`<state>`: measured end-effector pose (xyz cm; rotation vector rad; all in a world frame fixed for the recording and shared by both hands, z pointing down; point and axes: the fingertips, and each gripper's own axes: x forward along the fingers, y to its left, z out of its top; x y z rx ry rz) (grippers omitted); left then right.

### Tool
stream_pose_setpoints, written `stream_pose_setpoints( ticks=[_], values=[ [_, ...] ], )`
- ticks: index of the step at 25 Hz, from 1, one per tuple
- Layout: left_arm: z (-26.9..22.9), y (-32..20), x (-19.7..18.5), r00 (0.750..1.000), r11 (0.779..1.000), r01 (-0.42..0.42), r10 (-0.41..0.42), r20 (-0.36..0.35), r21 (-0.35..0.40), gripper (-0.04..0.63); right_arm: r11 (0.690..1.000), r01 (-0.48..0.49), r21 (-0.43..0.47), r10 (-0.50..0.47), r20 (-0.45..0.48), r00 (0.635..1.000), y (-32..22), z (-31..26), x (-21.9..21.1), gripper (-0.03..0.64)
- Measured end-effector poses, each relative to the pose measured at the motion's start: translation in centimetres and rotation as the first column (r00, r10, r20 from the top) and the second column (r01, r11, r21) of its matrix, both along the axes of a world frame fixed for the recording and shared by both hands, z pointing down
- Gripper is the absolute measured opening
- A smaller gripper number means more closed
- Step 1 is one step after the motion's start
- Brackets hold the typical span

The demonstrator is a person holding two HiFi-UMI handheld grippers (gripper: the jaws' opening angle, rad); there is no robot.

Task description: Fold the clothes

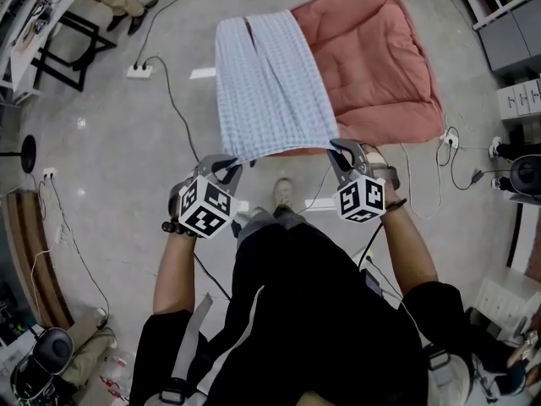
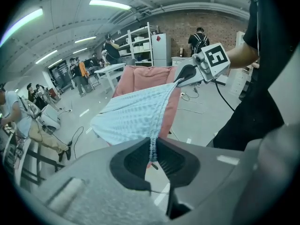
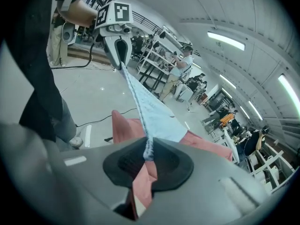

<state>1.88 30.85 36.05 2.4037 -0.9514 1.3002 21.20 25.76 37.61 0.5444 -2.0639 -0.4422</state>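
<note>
Light blue checked trousers (image 1: pixel 269 83) hang stretched between my two grippers, their legs trailing away onto a pink quilted mat (image 1: pixel 372 57) on the floor. My left gripper (image 1: pixel 226 169) is shut on the waistband's left corner. My right gripper (image 1: pixel 341 153) is shut on the right corner. In the left gripper view the blue cloth (image 2: pixel 136 114) bunches into the closed jaws (image 2: pixel 153 154), with the right gripper (image 2: pixel 183 74) across from it. The right gripper view shows the taut waist edge (image 3: pixel 140 97) running from its jaws (image 3: pixel 148 153) to the left gripper (image 3: pixel 118 50).
Cables (image 1: pixel 173 100) and a power strip (image 1: pixel 139 71) lie on the grey floor left of the mat. A dark stand (image 1: pixel 63 45) is at the far left. Cabinets (image 1: pixel 511 32) and boxes line the right side. My shoe (image 1: pixel 282 193) is below the cloth. People stand by shelves (image 2: pixel 140 46).
</note>
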Motion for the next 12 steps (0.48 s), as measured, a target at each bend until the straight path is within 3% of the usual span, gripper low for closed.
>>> stream_pose_setpoints(
  ticks=[6, 12],
  values=[
    [3.4, 2.4, -0.9, 1.000, 0.998, 0.010, -0.010, 0.004, -0.054, 0.040, 0.999, 0.012, -0.053, -0.015, -0.059, 0.998, 2.6, 3.5, -0.9, 0.034],
    [6.3, 5.0, -1.5, 0.999, 0.995, -0.039, 0.041, 0.022, -0.088, 0.040, 0.996, -0.006, -0.084, -0.003, -0.108, 0.994, 5.3, 6.0, -1.3, 0.034]
  ],
)
